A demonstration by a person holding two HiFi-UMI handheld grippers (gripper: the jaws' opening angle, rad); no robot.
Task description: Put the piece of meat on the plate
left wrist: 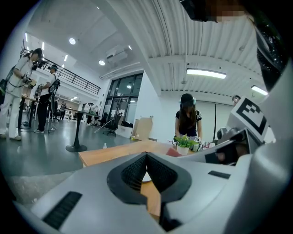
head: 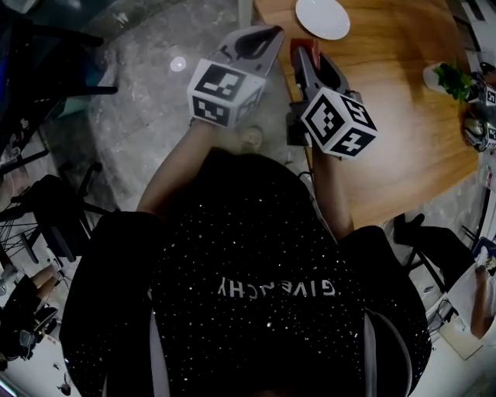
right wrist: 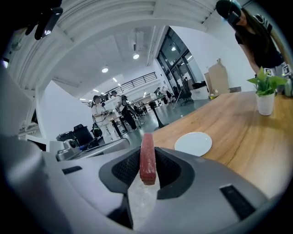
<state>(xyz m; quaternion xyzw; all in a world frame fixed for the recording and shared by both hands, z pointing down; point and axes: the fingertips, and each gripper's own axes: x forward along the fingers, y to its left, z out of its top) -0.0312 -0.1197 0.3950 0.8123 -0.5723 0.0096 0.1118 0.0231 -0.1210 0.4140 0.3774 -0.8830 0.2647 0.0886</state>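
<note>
A red slab of meat stands on edge between the pads of my right gripper, which is shut on it. In the head view that gripper hangs over the near left edge of the wooden table, with the meat at its tip. The white plate lies empty on the table just beyond and to the right, at the top of the head view. My left gripper is beside the right one, over the floor by the table's edge. Its jaws are shut with nothing between them.
A small potted plant and other small items stand at the table's right edge. A person leans over the far side of the table. More people and black tables stand across the hall. A black chair is on my right.
</note>
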